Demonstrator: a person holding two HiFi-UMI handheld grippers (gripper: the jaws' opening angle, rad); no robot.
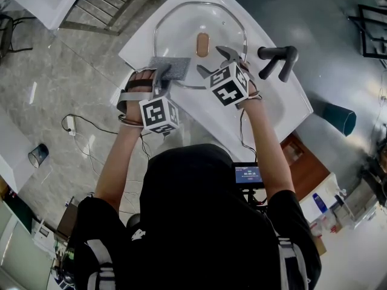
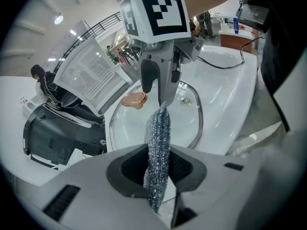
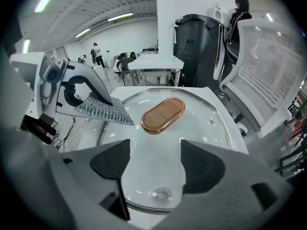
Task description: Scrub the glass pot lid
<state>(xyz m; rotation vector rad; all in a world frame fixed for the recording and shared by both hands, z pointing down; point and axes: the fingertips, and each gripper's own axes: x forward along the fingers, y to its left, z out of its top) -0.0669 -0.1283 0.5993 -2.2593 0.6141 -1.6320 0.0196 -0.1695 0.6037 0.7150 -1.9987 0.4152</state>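
Observation:
The glass pot lid (image 1: 181, 26) lies flat in the white sink basin (image 1: 284, 101), its oval copper-coloured handle (image 1: 202, 44) facing up. My left gripper (image 1: 163, 71) is shut on a grey scouring pad (image 1: 170, 66), which hangs over the lid's near left rim. From the left gripper view the pad (image 2: 158, 143) stands on edge between the jaws, above the lid (image 2: 129, 128). My right gripper (image 1: 216, 62) is open over the lid's near right part. In the right gripper view, nothing lies between its jaws (image 3: 154, 164); the handle (image 3: 163, 115) and pad (image 3: 103, 110) lie beyond.
A black faucet (image 1: 277, 59) stands at the sink's right side, close to the right gripper. A white wire dish rack (image 1: 103, 5) lies at the upper left, and a black bin (image 3: 199, 47) stands beyond the sink. A small vent knob (image 3: 161, 194) sits near the lid's rim.

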